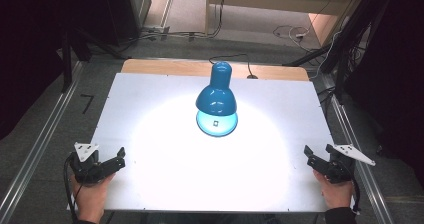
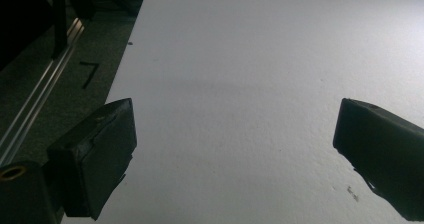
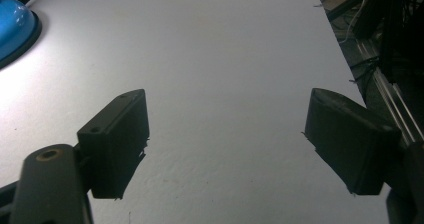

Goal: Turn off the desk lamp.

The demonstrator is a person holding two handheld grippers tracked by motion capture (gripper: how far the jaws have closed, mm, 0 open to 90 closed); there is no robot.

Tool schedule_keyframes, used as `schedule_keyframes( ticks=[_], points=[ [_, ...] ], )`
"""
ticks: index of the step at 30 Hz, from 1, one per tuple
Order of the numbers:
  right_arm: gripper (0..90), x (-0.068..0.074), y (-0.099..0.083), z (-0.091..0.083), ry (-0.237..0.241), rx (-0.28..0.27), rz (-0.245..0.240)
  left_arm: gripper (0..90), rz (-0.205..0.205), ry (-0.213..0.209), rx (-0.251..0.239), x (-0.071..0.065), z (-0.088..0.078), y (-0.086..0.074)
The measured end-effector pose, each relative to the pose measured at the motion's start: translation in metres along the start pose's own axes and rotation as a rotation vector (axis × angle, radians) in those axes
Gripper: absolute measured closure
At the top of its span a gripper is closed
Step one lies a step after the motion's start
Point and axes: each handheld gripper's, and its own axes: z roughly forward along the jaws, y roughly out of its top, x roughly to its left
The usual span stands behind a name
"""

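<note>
Two hand-held grippers sit parked at the near corners of the bench: your left hand-held gripper and right hand-held gripper both have jaws spread wide, holding nothing. The blue lamp stands at centre, toward the far edge, well apart from both, lit and shining downward. This reads as a neutral ready stance.

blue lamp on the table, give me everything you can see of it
The blue lamp is a glossy desk lamp with a bell-shaped shade and a narrower rounded cap at its far end. It sits toward the far middle of the white table, switched on, casting a bright round pool of light on the tabletop. Beneath the shade shows a light blue disc bearing a small dark square. A black cord runs off the far edge. Neither tool touches it.
</note>
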Motion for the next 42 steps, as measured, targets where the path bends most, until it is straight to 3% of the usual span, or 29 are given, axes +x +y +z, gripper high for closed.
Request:
schedule_keyframes(
  ticks=[6,9,15,21,34,42],
  points=[
    [7.4,0.000,0.003,-0.003,0.015,0.013,0.020,4.8,0.006,-0.009,-0.005,-0.002,-0.001,0.000],
    [1.7,0.005,0.005,0.000,-0.013,0.046,-0.013,4.8,0.004,-0.012,-0.003,-0.002,0.001,0.001],
    [3.1,0.009,0.005,0.002,0.000,0.076,-0.027,4.9,0.012,-0.020,-0.002,-0.006,0.002,0.002],
    [3.8,0.007,0.005,-0.003,0.034,0.039,0.008,4.9,0.016,-0.022,-0.007,-0.011,0.003,0.003],
    [4.2,0.005,0.003,-0.001,0.007,0.053,0.017,5.7,0.023,-0.053,-0.009,-0.023,0.004,0.007],
    [4.2,0.004,0.003,-0.001,0.024,0.057,0.023,5.7,0.034,-0.070,-0.018,-0.033,0.003,0.008]
  ],
)
